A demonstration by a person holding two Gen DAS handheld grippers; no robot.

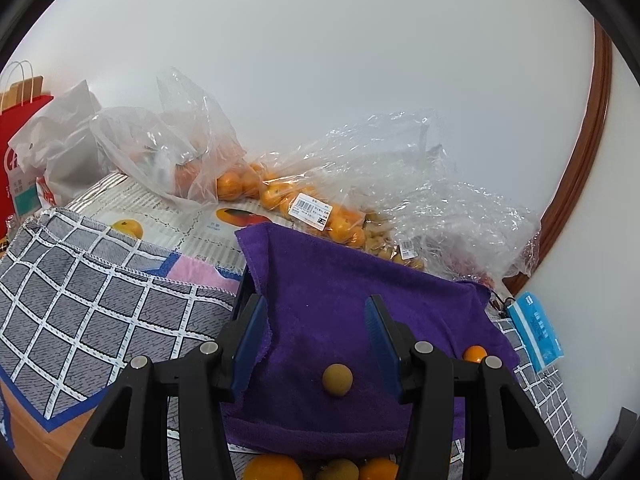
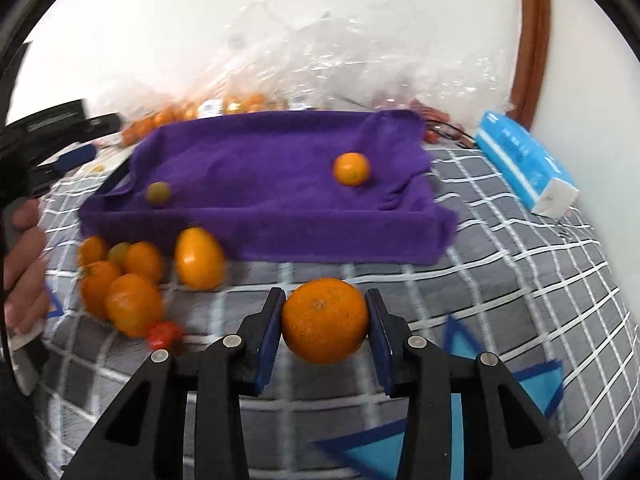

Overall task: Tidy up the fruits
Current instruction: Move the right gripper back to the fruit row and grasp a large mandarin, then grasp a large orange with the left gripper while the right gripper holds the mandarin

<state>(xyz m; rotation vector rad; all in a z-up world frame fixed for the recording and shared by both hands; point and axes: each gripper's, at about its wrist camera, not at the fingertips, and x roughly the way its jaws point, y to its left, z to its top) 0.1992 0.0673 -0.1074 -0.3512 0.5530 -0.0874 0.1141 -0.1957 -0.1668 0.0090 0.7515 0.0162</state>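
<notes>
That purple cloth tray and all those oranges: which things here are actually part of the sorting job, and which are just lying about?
Part of the job:
- orange clamped in the right gripper
- purple-lined tray, holding a small orange and a greenish fruit
- loose fruit pile before the tray
- left gripper, empty above the tray

Just lying about:
- blue tissue pack
- red paper bag
- checked cloth

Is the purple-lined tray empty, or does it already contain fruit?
Not empty: the purple-lined tray holds one small orange and one greenish fruit.
</notes>
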